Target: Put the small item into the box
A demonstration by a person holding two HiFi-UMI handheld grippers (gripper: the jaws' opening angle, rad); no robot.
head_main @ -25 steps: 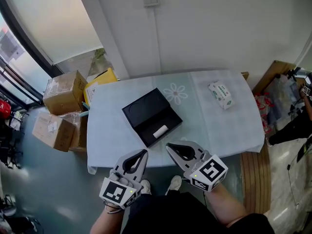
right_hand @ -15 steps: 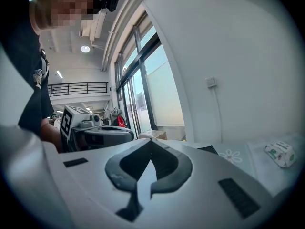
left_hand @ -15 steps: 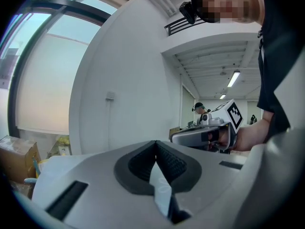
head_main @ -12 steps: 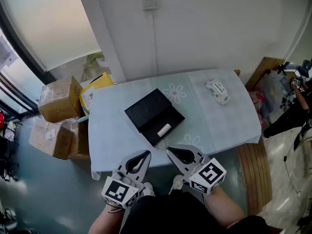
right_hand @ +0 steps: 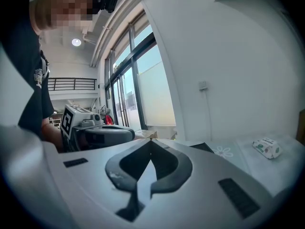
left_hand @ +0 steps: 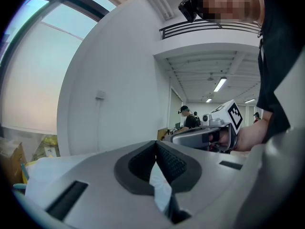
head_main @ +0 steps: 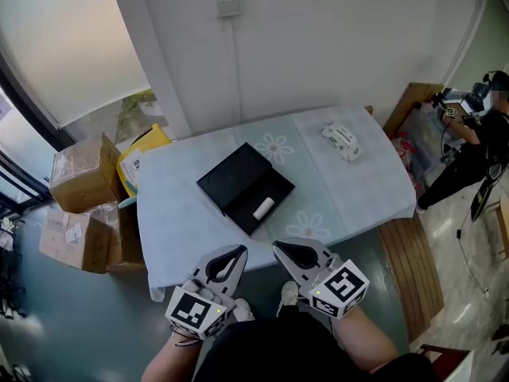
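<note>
Small item [head_main: 263, 208] is lying inside the open box [head_main: 235, 175], just ahead of both claws. Left gripper [head_main: 235, 250] and right gripper [head_main: 279, 247] are hovering clenched, gripping nothing. Task is looking done; at most the lid is waiting.

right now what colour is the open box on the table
The box is black, clearest in the head view.

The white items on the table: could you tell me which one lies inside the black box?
The small white roll in the nearer half of the black box; the green-printed packet lies outside it, at far right.
</note>
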